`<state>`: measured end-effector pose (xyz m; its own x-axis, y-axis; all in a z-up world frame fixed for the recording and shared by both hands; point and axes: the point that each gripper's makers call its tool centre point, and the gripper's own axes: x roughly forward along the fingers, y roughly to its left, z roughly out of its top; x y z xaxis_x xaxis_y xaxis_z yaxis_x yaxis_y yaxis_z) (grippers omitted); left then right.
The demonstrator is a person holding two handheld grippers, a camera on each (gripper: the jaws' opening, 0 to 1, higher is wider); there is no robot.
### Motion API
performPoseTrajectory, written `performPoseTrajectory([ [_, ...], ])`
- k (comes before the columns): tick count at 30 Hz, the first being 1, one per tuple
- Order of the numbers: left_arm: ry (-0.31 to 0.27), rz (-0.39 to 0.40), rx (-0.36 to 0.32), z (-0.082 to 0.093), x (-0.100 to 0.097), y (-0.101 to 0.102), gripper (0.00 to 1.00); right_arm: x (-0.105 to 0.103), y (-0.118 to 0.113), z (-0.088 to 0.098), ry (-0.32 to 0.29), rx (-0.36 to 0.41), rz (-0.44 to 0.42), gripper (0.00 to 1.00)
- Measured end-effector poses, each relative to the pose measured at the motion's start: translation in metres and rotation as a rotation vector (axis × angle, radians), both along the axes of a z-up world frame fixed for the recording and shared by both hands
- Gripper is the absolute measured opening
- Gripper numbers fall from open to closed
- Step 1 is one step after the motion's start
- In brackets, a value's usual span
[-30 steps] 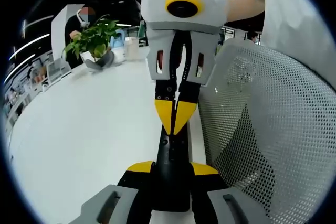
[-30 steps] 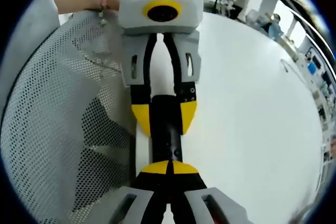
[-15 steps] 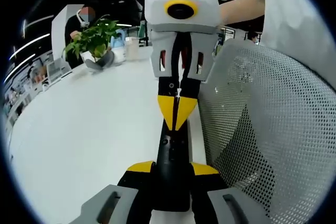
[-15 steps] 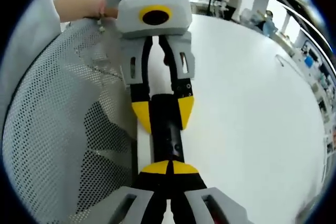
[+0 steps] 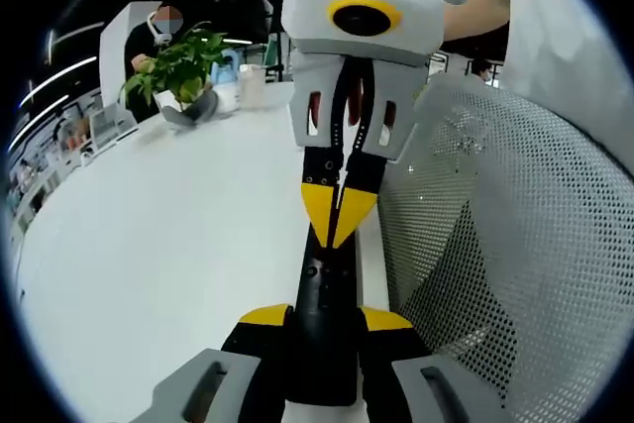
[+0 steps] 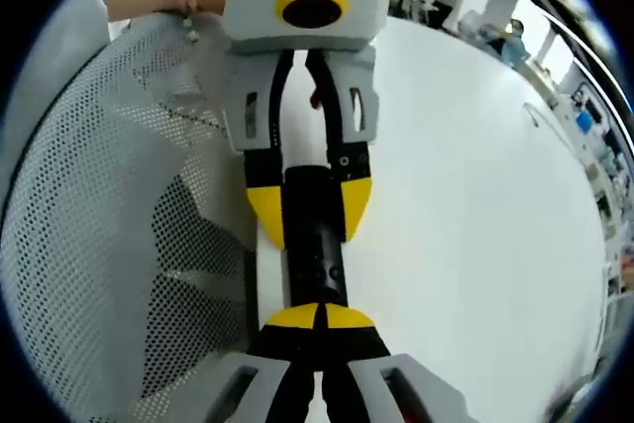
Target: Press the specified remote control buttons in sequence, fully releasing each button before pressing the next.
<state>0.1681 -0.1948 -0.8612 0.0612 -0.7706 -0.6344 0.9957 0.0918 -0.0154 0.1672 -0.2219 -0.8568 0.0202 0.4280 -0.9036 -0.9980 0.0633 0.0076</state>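
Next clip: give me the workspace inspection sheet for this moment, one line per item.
Surface: white table, bare around the work.
Job's things: black remote control near the table edge, clamped at one end.
Clutter: potted plant and a cup at the far side.
Grippers: left tongs shut on the remote control; right tongs shut, tips together down on its button face.
Cables: nothing seen.
Surroundings: white mesh chair back beside the table; office shelving behind.
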Motion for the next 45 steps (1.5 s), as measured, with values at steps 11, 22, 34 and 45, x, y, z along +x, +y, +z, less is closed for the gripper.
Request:
performPoseTrajectory([
  [11,0.003,0.0,-0.011,0.001,0.0,0.0,0.25,-0.002,-0.004,0.003,0.02,0.069,-0.02,0.0],
  [22,0.007,-0.002,-0.014,0.001,0.0,0.0,0.25,-0.002,-0.013,0.002,-0.012,0.008,-0.002,0.0],
  [34,0.011,-0.002,-0.014,0.001,-0.001,0.0,0.25,-0.003,-0.013,0.0,-0.162,-0.111,0.206,0.0],
  [45,0.009,-0.001,-0.013,0.001,-0.001,0.0,0.25,-0.003,-0.01,-0.003,-0.259,-0.264,0.358,0.0],
])
